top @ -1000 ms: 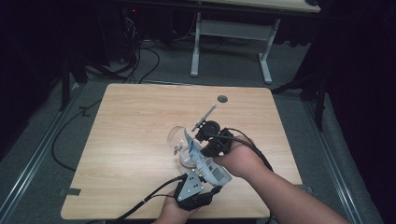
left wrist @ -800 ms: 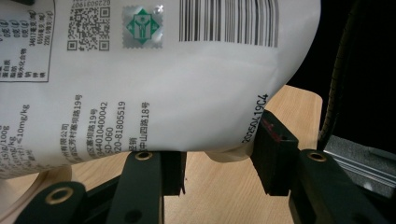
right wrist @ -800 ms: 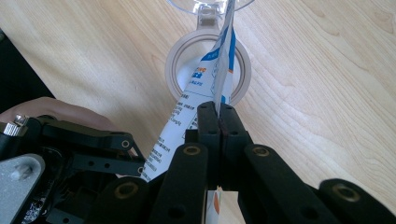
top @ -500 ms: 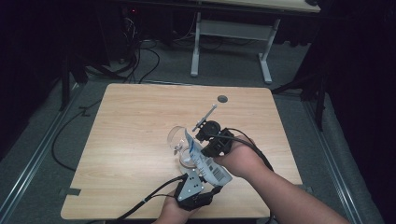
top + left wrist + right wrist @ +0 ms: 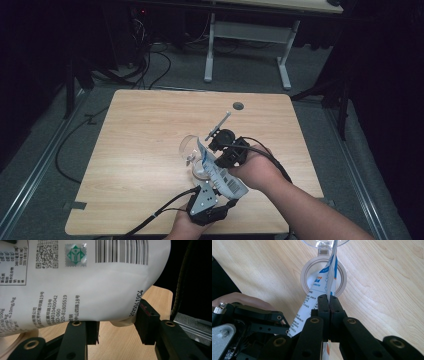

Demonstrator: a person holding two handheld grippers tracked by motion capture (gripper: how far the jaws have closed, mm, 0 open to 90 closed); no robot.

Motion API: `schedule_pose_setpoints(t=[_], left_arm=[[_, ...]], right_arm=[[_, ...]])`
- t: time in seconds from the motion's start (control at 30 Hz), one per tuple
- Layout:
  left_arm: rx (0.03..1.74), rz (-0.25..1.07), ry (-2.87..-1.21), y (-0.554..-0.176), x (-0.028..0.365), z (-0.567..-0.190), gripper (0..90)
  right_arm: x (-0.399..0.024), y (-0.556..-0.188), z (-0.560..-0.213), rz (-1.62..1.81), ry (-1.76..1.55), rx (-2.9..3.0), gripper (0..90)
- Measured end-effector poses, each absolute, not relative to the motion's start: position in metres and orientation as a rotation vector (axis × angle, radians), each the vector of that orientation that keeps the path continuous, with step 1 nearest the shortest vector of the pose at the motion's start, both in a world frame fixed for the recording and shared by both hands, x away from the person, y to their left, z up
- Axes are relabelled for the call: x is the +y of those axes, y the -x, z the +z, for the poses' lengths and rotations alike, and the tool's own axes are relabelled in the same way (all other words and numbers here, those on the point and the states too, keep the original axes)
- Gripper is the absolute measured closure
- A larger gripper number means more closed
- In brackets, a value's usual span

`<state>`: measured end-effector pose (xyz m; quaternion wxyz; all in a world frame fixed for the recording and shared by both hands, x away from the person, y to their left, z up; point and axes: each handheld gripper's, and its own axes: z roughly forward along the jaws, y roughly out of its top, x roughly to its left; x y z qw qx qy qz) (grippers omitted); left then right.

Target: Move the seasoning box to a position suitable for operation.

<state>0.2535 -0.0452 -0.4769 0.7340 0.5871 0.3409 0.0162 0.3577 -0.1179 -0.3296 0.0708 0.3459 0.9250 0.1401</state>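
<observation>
While both claws pinch it, the glossy pouch (image 5: 220,172) seemingly bulges.

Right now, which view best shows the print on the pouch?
The left gripper view: the pouch sits close, barcode and text sharp. The right gripper view shows it edge-on; the high view shows it small between both tongs.

Wooden table (image 5: 145,150), grommet hole (image 5: 238,106), floor cables (image 5: 150,65).
</observation>
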Motion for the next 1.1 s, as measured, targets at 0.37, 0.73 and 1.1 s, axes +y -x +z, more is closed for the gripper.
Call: schedule_pose_setpoints(t=[0.37, 0.73, 1.1], left_arm=[[0.750, 0.034, -1.285, -0.2539, -0.0450, -0.4762, 58.7], [0.751, 0.033, -1.282, -0.2540, -0.0450, -0.4758, 58.5], [0.750, 0.035, -1.282, -0.2537, -0.0442, -0.4757, 58.5]], right_arm=[[-0.1168, -0.3583, -0.3290, 0.418, -1.028, 2.782, 90.0], [-0.1163, -0.3585, -0.3288, 0.418, -1.026, 2.782, 90.0], [-0.1152, -0.3588, -0.3293, 0.418, -1.016, 2.785, 90.0]])
